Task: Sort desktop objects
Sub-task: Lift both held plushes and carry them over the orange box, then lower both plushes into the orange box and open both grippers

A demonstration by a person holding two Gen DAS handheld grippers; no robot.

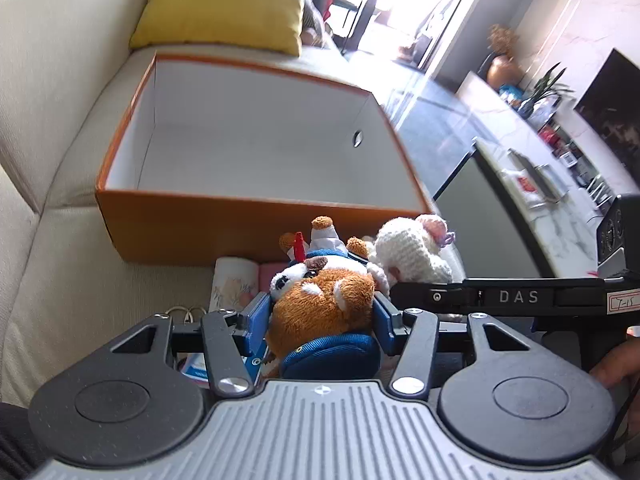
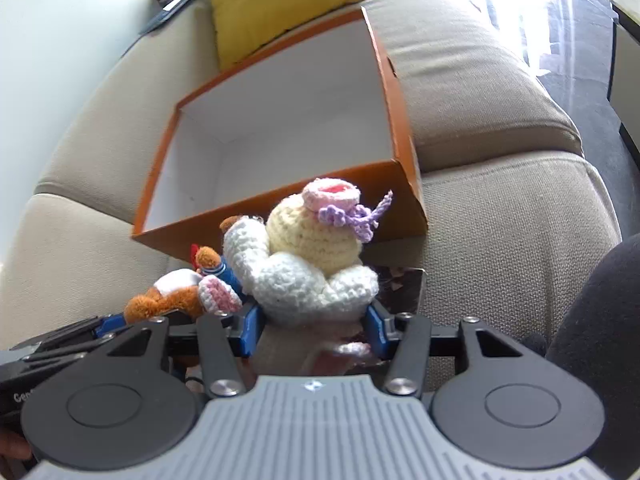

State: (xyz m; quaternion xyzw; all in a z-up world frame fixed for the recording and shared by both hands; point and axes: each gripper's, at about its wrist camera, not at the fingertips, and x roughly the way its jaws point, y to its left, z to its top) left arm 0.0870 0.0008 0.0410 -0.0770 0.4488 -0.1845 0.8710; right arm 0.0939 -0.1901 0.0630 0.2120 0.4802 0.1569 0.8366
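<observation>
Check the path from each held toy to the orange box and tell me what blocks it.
Nothing visible blocks it. The left claw grips the brown plush and the right claw grips the crocheted doll, both just short of the near wall of the orange box. The box is open-topped and looks empty.

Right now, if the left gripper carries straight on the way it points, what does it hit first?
Probably the orange box: its near wall stands just beyond the brown plush held in the left gripper. The plush's feet would touch first. Depth is unclear; it might clear the rim into the box.
</observation>
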